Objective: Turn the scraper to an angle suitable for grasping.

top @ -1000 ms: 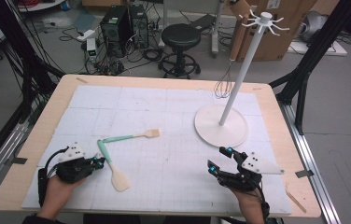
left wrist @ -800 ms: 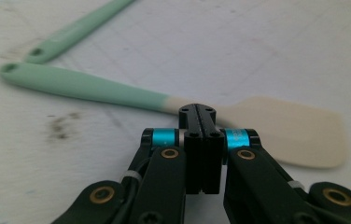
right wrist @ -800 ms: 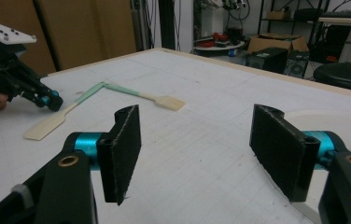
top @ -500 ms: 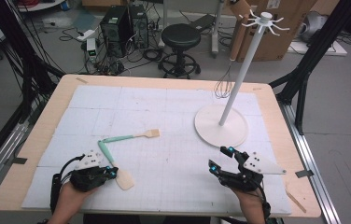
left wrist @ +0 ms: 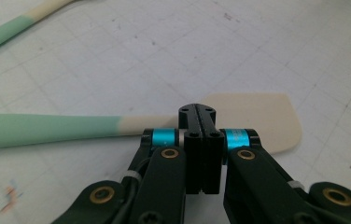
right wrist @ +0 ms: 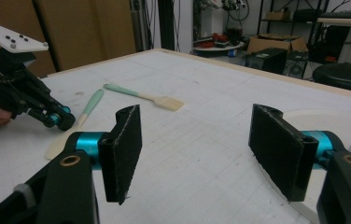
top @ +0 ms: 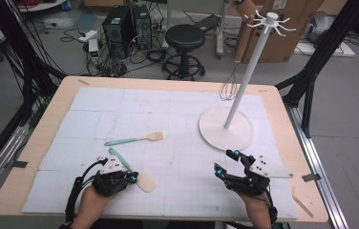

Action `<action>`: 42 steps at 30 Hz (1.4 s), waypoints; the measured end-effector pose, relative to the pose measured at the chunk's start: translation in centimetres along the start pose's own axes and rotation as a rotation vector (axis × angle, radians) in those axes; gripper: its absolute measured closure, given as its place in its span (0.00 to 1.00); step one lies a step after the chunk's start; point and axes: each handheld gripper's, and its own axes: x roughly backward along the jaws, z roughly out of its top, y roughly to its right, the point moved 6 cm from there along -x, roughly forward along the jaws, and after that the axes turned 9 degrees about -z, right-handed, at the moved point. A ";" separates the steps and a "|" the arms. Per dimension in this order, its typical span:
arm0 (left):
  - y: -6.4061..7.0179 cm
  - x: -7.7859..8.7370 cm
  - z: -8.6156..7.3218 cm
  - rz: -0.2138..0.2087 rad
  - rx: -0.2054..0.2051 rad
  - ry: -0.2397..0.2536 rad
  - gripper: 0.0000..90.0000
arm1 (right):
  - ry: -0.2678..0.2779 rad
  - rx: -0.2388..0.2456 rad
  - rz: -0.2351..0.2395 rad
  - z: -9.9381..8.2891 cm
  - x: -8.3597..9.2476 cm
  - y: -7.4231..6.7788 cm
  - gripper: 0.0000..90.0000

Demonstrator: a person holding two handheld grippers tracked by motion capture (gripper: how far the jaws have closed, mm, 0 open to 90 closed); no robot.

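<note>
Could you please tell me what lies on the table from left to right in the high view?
Left tongs → spatula → brush → right tongs → stand base

My left gripper sits just over the spatula; the brush lies behind, the stand farther right.

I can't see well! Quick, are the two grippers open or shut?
Left gripper: shut, holding nothing, over the spatula.
Right gripper: open, holding nothing.
</note>
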 end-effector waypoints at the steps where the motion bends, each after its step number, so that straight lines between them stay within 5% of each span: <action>1: 0.1 -0.3 0.2 0.000 0.001 0.003 1.00 | 0.001 0.000 0.000 0.0 0.0 0.0 0.38; 15: 1.6 -4.9 3.4 -0.003 0.020 0.034 1.00 | -0.005 0.003 -0.001 -0.2 0.0 0.1 0.38; 20: 1.0 -4.0 3.9 0.003 -0.001 0.077 1.00 | 0.001 -0.008 -0.006 -0.2 0.2 0.4 0.38; 23: -1.0 -1.2 4.2 0.061 -0.011 0.129 1.00 | 0.006 -0.011 -0.012 -0.2 0.4 0.6 0.38; 26: -3.8 1.6 3.8 0.139 0.021 0.174 1.00 | 0.007 -0.011 -0.015 -0.2 0.4 0.7 0.38; 31: -8.0 4.4 2.1 0.233 0.057 0.170 1.00 | 0.007 -0.008 -0.013 -0.1 0.4 0.5 0.38; 35: -10.0 4.2 1.3 0.245 0.086 0.153 1.00 | 0.005 -0.011 -0.015 -0.2 0.5 0.6 0.38; 39: -9.9 2.8 1.2 0.201 0.045 0.118 1.00 | 0.007 -0.010 -0.020 -0.2 0.6 0.7 0.38; 42: -9.9 2.1 1.1 0.210 0.035 0.077 1.00 | 0.008 -0.016 -0.022 -0.2 0.7 0.8 0.38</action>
